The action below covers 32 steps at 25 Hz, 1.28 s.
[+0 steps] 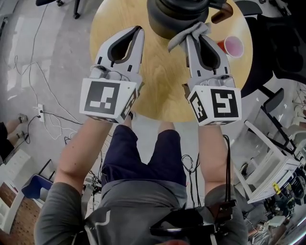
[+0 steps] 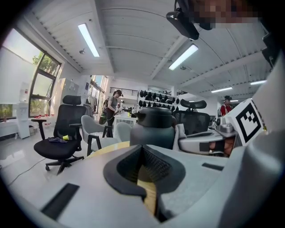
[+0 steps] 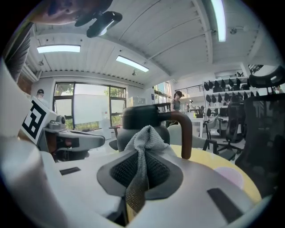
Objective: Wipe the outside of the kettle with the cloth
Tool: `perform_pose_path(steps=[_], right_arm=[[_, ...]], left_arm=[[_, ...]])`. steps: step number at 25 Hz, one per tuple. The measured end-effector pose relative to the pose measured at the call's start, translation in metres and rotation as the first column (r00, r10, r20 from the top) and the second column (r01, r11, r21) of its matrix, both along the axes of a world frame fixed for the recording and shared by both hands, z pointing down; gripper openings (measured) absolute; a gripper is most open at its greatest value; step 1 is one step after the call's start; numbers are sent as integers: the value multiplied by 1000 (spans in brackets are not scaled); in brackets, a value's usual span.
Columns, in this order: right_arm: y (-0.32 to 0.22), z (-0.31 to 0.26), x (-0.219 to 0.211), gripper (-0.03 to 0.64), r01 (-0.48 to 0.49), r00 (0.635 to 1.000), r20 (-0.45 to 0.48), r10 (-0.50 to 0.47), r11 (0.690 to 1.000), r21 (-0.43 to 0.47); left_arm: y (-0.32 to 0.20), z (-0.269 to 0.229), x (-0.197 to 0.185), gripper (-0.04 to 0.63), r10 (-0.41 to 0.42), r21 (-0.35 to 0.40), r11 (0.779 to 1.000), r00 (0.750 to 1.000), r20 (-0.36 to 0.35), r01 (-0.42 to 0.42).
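Observation:
The dark grey kettle (image 1: pixel 174 19) stands on the round wooden table (image 1: pixel 162 81) at its far side, with its brown handle (image 1: pixel 223 13) pointing right. My right gripper (image 1: pixel 191 36) is shut on a grey cloth (image 1: pixel 184 36), whose bunched end lies at or just short of the kettle's near side. In the right gripper view the cloth (image 3: pixel 143 144) rises between the jaws in front of the kettle (image 3: pixel 141 119). My left gripper (image 1: pixel 139 31) is shut on nothing, just left of the kettle and short of it. The left gripper view has the kettle (image 2: pixel 153 129) straight ahead.
A pink cup (image 1: pixel 234 46) stands on the table right of the kettle and shows low at the right in the right gripper view (image 3: pixel 229 174). Office chairs (image 2: pixel 62 133) stand around the table. Cables and a power strip (image 1: pixel 40 113) lie on the floor at the left.

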State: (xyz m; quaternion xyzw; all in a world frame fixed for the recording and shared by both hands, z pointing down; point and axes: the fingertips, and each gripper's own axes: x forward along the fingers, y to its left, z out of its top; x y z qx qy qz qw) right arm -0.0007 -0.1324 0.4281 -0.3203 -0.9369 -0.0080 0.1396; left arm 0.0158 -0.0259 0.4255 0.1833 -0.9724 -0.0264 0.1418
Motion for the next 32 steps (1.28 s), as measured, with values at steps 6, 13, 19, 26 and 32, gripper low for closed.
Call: perform_pose_path(steps=[6, 13, 19, 26, 32], right_arm=[[-4, 61, -2, 55, -26, 992, -120, 30, 999, 39], [-8, 98, -6, 55, -23, 977, -205, 53, 989, 147], [-9, 110, -4, 56, -20, 969, -240, 60, 986, 168], [-6, 106, -3, 57, -42, 972, -220, 84, 981, 187], [-13, 49, 11, 55, -129, 971, -187, 151, 983, 128]], left_arm=[[0, 29, 3, 8, 16, 2, 1000, 999, -36, -16], [1, 45, 4, 8, 18, -8, 1000, 999, -50, -18], [4, 46, 9, 8, 31, 7, 1000, 998, -47, -31], [15, 45, 13, 8, 48, 0, 999, 998, -45, -48], [18, 3, 13, 8, 77, -6, 997, 997, 1, -77]])
